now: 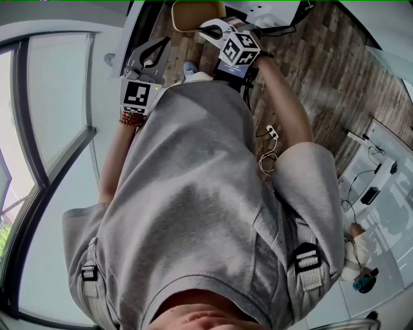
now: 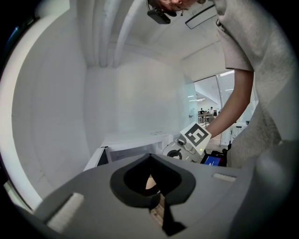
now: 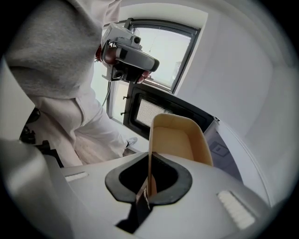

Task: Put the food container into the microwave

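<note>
The tan food container (image 3: 180, 140) stands on edge, and my right gripper (image 3: 148, 186) is shut on its side wall. In the head view the container (image 1: 197, 13) shows at the top edge, just past the right gripper (image 1: 216, 27). The microwave's door (image 3: 154, 112), dark with a mesh window, hangs open beyond the container. Its white body (image 3: 224, 149) lies to the right. My left gripper (image 2: 161, 207) is shut on nothing, held left of the right one and pointed at the white microwave (image 2: 135, 140). The left gripper (image 1: 158, 48) hovers over the white counter edge.
The person's grey shirt (image 1: 193, 213) fills most of the head view. A wood floor (image 1: 310, 71) with a cable and power strip (image 1: 272, 133) lies to the right. A window (image 3: 159, 51) stands behind the microwave. White desks (image 1: 381, 167) sit at the far right.
</note>
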Motion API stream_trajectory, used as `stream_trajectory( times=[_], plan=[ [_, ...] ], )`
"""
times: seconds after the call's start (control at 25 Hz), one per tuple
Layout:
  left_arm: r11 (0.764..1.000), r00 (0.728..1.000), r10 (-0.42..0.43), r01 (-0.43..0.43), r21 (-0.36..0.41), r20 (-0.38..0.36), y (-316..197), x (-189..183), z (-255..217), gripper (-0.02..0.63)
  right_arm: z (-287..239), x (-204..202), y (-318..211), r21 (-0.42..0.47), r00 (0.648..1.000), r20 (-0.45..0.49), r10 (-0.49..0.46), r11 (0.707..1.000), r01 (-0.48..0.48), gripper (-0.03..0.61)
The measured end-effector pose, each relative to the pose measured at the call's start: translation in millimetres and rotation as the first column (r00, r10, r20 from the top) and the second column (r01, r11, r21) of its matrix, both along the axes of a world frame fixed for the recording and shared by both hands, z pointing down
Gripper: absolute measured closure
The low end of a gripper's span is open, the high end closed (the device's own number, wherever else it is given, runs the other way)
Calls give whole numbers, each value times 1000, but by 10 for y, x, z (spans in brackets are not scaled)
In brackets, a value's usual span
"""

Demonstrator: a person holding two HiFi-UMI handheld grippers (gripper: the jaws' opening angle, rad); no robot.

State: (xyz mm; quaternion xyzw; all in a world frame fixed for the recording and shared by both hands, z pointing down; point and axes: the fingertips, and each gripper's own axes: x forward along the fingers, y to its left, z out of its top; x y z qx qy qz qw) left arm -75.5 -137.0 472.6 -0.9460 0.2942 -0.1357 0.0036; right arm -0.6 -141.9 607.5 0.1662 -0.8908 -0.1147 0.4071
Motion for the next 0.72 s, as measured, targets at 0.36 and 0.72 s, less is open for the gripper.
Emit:
stream_trajectory(
  times=[0.36,0.72],
  plan=[
    [1000,1000,-6,6,4,-1,5,-8,-16,612,75,69,-172,20,998,-18,59,998,-59,552],
    [1000,1000,-12,12,5,-6,-11,-4,-6,612,210,162,-338,33,984,-23,178,984,-177,552]
  ],
)
